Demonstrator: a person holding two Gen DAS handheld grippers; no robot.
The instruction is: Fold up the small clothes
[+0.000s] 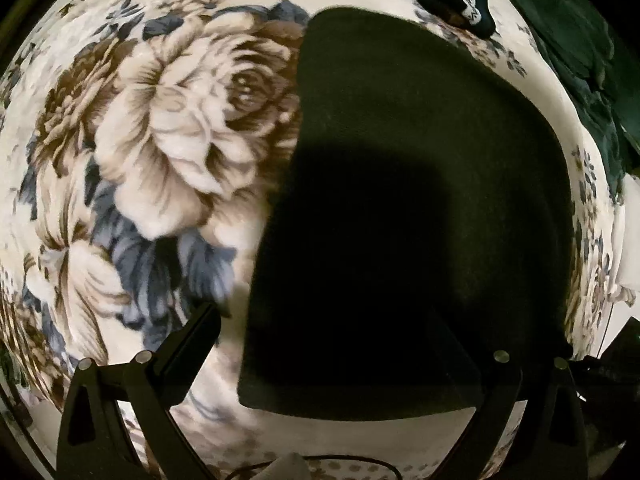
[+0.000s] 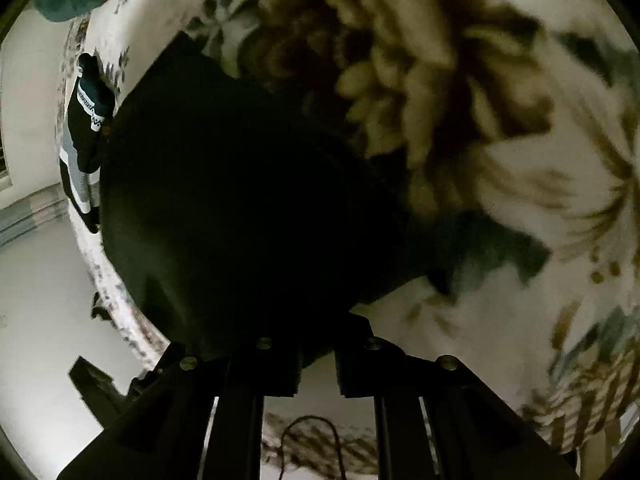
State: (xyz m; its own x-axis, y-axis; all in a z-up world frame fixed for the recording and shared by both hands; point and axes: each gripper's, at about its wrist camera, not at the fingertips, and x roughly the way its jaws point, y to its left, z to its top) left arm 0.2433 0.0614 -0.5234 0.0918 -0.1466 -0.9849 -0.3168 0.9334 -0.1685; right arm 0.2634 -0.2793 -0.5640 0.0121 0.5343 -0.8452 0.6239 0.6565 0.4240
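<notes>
On the floral blanket (image 1: 168, 128), dark garment (image 1: 400, 220); left gripper (image 1: 336, 344) fingers spread, right gripper (image 2: 316, 364) nearly closed, empty.

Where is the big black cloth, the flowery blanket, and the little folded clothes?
black cloth (image 1: 400, 208): left wrist view, its middle.
flowery blanket (image 1: 172, 120): left wrist view, big pale flower.
folded clothes (image 2: 86, 120): right wrist view, dark top piece.

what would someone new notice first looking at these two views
The eye goes first to the dark folded garment, a big black slab lying flat across the middle of the floral blanket. Next come the blanket's huge cream and brown roses, spreading to the garment's left in the left wrist view. The open left gripper straddles the garment's near edge, and the right gripper hangs at its near corner.
</notes>
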